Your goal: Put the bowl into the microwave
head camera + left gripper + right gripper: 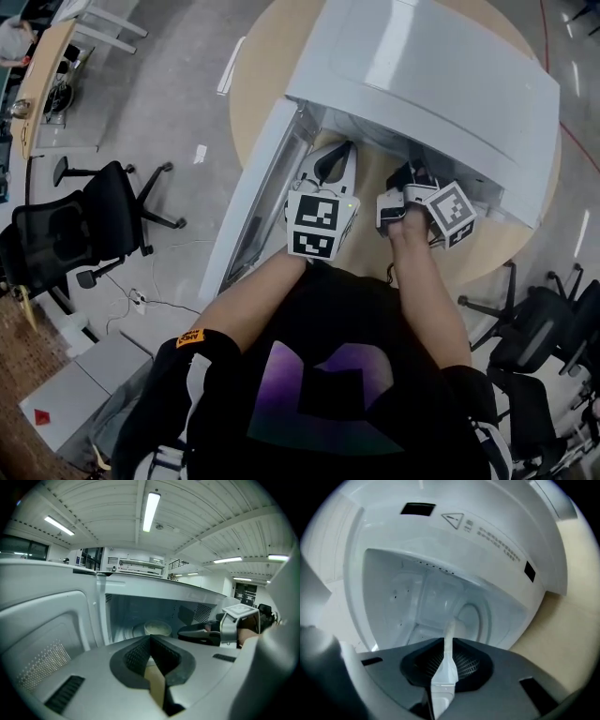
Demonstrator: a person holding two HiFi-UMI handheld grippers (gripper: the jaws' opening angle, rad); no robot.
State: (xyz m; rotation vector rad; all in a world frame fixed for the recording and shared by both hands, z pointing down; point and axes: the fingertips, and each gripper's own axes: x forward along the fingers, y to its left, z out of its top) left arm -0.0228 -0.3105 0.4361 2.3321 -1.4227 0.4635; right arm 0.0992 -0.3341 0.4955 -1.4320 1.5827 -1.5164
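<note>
The white microwave [441, 75] stands on a round wooden table [258, 66] with its door [248, 206] swung open to the left. In the left gripper view a pale bowl [157, 628] sits deep inside the cavity. My right gripper [183, 632] reaches into the cavity at the bowl's right side. In the right gripper view this gripper [444, 641] is shut on a thin white edge, the bowl's wall [450, 629]. My left gripper [150, 638] hovers shut in front of the opening, holding nothing. In the head view the left gripper [330, 164] and right gripper [410, 178] are at the opening and the bowl is hidden.
The open door stands close on the left of my left gripper. Black office chairs stand on the floor at the left [84, 225] and at the right [544, 328]. A desk [42, 75] is at the far left.
</note>
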